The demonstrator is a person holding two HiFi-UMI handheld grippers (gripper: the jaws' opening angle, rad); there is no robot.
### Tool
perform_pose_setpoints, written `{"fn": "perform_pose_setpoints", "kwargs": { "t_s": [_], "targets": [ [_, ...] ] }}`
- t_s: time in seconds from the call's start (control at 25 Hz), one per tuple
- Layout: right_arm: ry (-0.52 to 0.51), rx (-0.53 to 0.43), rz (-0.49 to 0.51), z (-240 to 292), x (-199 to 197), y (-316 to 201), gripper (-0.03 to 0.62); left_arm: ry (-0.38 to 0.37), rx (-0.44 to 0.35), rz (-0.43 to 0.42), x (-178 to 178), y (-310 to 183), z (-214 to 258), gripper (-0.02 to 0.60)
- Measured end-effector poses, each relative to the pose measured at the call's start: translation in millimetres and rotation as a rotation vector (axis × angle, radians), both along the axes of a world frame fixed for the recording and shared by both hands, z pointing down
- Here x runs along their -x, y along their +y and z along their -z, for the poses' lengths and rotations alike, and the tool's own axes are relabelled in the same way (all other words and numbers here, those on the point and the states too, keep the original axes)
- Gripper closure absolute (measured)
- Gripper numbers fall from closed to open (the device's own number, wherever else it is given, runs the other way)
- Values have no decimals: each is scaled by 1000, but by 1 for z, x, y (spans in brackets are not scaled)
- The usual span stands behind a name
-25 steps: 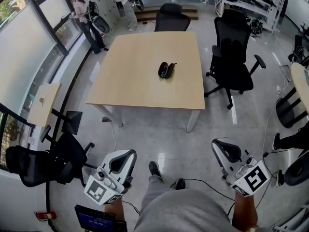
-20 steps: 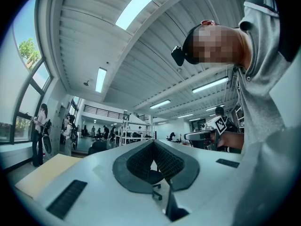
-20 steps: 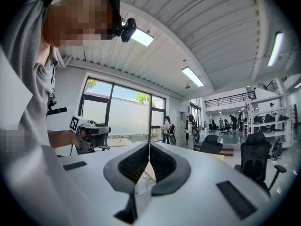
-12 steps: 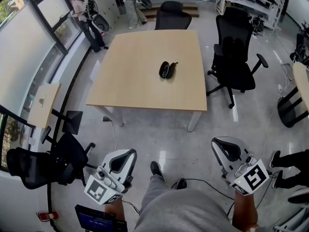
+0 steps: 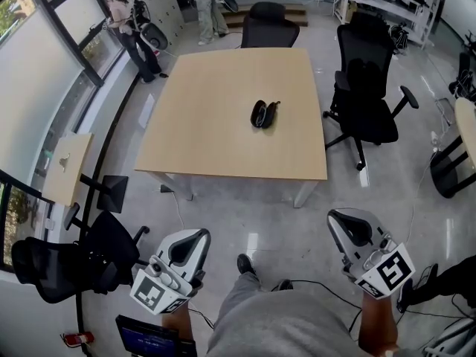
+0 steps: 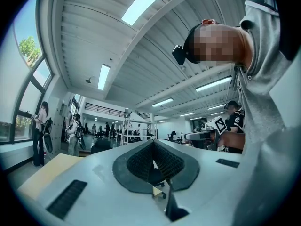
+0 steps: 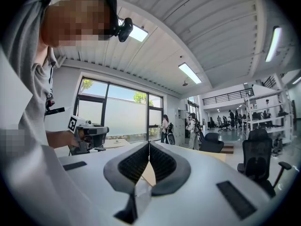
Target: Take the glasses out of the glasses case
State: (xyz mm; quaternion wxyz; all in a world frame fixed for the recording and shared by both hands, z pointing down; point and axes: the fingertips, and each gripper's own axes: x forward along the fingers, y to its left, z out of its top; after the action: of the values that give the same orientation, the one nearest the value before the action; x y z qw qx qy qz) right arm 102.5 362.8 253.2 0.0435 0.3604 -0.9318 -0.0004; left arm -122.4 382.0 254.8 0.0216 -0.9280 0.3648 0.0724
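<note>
In the head view, we are standing on the grey floor in front of a table point(image 5: 216, 125), well apart from it. The case point(image 5: 259, 113) is lying on the table top, a little right of its middle. It is dark, and it is too small for us to tell if the glasses are inside. We are holding the left gripper point(image 5: 187, 242) and the right gripper point(image 5: 348, 230) low, near our body, one at each side of our grey trouser leg point(image 5: 282, 322). Both are pointing toward the table and are far from the case. A black chair point(image 5: 368, 88) is standing at the right side of the table, and another one point(image 5: 266, 24) at its far end. Two people point(image 5: 126, 28) are standing by the window at the top left.

In the left gripper view, the jaws of the left gripper point(image 6: 153, 147) are pressing together at the tips, and nothing is sitting between them. The light table edge is showing low at the left. Our other hand is showing at the right with its gripper.

In the right gripper view, the jaws of the right gripper point(image 7: 149, 147) are also clenched, with nothing between them. The left gripper is showing at the left, before the window.
</note>
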Motion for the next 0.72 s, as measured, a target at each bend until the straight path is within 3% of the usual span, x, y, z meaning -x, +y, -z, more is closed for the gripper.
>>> {"fn": "perform_pose_setpoints", "kwargs": {
  "t_s": [0.72],
  "targets": [
    [-8,-4,-152,-2,87,-110,585,-3,3,-143,87,-133,-2,575]
  ]
}}
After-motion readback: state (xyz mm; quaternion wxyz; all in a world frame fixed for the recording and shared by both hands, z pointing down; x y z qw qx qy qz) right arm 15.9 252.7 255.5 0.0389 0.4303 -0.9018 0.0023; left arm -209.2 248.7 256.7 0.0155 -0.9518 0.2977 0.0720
